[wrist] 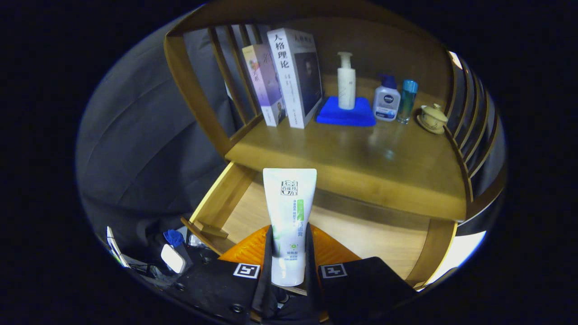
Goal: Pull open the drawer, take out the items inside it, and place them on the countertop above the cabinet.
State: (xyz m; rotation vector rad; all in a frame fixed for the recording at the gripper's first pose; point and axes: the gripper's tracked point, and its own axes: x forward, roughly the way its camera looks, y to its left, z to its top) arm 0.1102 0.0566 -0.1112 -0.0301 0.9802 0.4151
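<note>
One tube (289,216) is pinched between the two fingers of the gripper (289,257), which press on its lower half from either side while its flat crimped end stands up ahead of them. The tube is held above the open drawer (361,234), whose pale floor is seen bare beyond the fingers; whether anything lies under the gripper cannot be told. Just beyond the drawer runs the front edge of the countertop (352,158), where the tube is to be set.

Several risks can be judged from here. The tube is soft and smooth, so a slip could be caused by a loose hold, and a squeeze that deforms it by too hard a one. If the tube is carried forward without being raised enough, its upper end could be caught on the countertop's edge and levered out of the hold.

Toward the back of the countertop stand two books (289,76), a pump bottle (346,81) on a folded blue cloth (345,115), a second pump bottle (386,101), a slim blue bottle (407,100) and a lidded cup (432,118). Any of these could be knocked over by too deep a reach; the bare wood nearer the front is judged the safer spot.
</note>
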